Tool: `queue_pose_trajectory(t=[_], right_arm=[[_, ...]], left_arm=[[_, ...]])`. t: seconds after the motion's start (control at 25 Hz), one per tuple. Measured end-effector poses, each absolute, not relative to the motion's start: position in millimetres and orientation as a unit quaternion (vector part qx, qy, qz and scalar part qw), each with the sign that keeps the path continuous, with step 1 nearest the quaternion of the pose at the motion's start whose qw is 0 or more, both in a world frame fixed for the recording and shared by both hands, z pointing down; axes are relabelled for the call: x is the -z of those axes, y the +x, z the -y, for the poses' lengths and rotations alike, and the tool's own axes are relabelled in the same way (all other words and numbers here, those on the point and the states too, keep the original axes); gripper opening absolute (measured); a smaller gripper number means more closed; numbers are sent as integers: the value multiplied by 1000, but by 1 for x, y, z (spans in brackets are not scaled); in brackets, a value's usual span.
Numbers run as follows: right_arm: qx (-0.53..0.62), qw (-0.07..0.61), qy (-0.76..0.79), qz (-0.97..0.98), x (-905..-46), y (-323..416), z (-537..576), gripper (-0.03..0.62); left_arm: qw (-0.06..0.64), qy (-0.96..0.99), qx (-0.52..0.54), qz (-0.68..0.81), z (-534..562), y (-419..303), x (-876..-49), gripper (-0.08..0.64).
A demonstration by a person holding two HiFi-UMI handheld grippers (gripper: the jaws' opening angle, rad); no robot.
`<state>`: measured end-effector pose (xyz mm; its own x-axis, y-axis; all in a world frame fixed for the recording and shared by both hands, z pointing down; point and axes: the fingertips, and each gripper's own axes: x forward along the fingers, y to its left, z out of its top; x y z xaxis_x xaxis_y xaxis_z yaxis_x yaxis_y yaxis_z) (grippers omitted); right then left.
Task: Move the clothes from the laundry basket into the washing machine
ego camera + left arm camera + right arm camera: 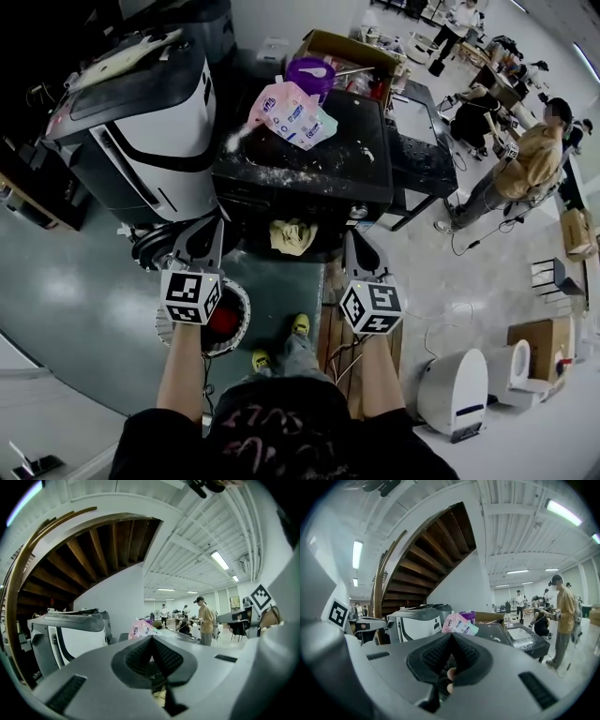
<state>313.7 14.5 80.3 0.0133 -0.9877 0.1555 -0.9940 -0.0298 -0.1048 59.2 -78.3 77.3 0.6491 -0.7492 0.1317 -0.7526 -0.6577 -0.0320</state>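
1. Black machine [314, 178]: the biggest unit ahead of the person, its top dusted with white powder. It is probably the washing machine.
2. White-and-black appliance [155, 141]: stands just beside the black machine, on its left in the head view. It plays no evident part in the task.
3. Laundry basket [245, 323]: round and white, on the floor near the person's feet and partly covered by the left marker cube.
4. Left gripper [206, 234] and right gripper [356, 242]: both are held out roughly level and point toward the machine. In each, the ribbed pads [161, 656] meet, so the jaws are fully closed with nothing caught between them.
5. Yellow cloth [292, 236]: lies at the dark front of the machine, under its top edge. Whether it is fully inside cannot be told.
6. Red garment [223, 321]: sits in the basket, not yet moved.
7. Pink pouches [291, 114]: stand on the machine's top, clear of the working path.

Step in hand, as judged: fetching the red garment.
- Part the jaws before descending.
- Enter the basket from straight above.
- Pinch a thick fold near the garment's middle so that little trails.
- Lift it clear of the rim.
- Push it deep into the opening so that nothing hangs over the lip.
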Motion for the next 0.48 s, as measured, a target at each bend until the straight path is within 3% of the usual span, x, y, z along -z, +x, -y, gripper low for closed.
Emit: queue_pose_trajectory(t=[0.48], right_arm=[[-61, -5, 714, 698, -35, 321, -31, 3]], left_arm=[[-15, 901, -35, 433, 66, 37, -28, 11]])
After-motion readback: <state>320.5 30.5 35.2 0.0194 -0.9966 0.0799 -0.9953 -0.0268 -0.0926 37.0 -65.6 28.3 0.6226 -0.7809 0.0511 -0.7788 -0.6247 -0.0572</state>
